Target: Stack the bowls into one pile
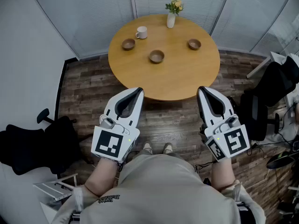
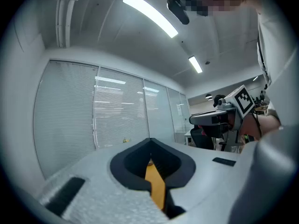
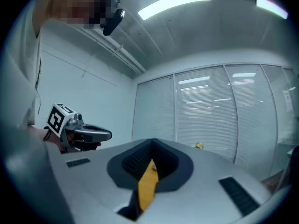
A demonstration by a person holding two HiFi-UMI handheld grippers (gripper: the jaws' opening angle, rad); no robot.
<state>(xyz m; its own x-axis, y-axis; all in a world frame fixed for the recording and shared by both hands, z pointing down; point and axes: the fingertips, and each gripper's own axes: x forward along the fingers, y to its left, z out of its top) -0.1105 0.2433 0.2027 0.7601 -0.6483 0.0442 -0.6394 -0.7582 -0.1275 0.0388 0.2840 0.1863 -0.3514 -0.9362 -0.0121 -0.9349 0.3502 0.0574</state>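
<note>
Three small brown bowls stand apart on the round wooden table [image 1: 182, 73]: one at the left [image 1: 128, 44], one in the middle [image 1: 156, 56], one at the right [image 1: 194, 44]. My left gripper [image 1: 139, 91] and right gripper [image 1: 202, 90] are held near my body, short of the table's near edge, well away from the bowls. Both are shut with nothing in them. In the left gripper view the jaws [image 2: 150, 141] meet, and only a sliver of orange table shows through the gap. The right gripper view [image 3: 152, 143] shows the same.
A white mug [image 1: 141, 32] and a small vase of flowers [image 1: 171, 17] stand at the table's far side. Black office chairs stand at the left [image 1: 37, 143] and the right [image 1: 266, 101]. Glass walls with blinds close the room behind the table.
</note>
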